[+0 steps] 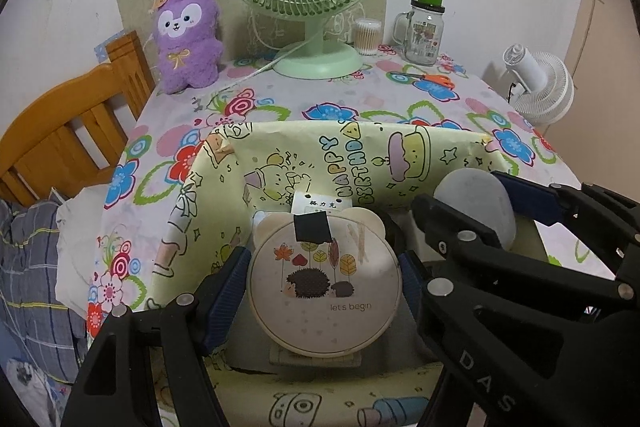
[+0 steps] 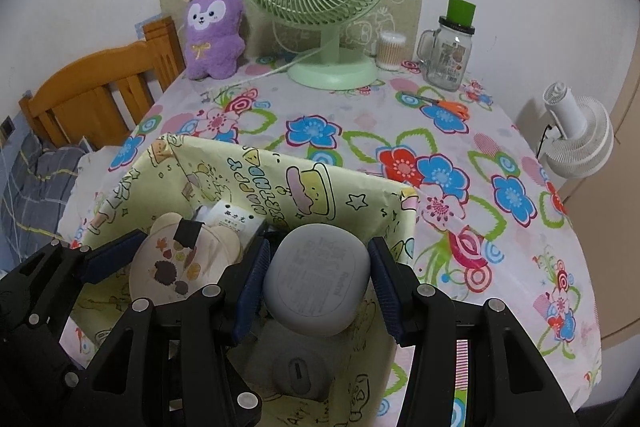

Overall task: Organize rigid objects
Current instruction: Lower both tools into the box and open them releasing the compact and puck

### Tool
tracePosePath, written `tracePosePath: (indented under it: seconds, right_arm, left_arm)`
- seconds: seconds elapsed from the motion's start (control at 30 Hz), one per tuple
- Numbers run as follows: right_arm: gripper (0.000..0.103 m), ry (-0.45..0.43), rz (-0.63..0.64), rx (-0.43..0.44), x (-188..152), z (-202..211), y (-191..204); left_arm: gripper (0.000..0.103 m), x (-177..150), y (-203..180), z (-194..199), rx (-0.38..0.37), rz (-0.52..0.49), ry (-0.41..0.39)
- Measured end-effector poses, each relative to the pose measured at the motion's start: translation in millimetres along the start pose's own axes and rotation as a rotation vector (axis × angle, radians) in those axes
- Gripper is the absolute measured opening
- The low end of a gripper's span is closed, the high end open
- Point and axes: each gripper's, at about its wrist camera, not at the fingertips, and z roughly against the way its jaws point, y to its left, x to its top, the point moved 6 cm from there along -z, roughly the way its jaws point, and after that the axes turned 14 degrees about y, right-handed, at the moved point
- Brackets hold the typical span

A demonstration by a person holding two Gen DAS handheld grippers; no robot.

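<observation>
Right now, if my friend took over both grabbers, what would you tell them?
Left gripper: shut on the round bear-eared case, over the yellow birthday-paper box.
Right gripper: shut on the grey earbud case, over the same box.
Done: both are picked up; a small white labelled box and another grey thing already lie inside.
Left: lower and release both. The orange scissors are on the table.

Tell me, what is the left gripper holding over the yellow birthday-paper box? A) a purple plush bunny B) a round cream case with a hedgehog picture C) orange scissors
B: the left gripper has its blue fingers pressed on the round cream hedgehog case above the yellow birthday-paper box.
</observation>
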Motion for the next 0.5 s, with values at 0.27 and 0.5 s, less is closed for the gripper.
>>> tracePosePath:
  seconds: [0.27,0.5]
  right_arm:
    - [0.055,-0.013,0.005,-0.013,3.4,-1.1,-2.0]
    - [0.060,-0.013,0.015,-0.001,2.9,0.6,-2.0]
  left_arm:
    - [0.079,4.1,-0.3,-2.4,0.010,-0.002,-0.013]
    - [0.087,3.1,-1.8,-1.6,-0.014,-0.006,-0.002]
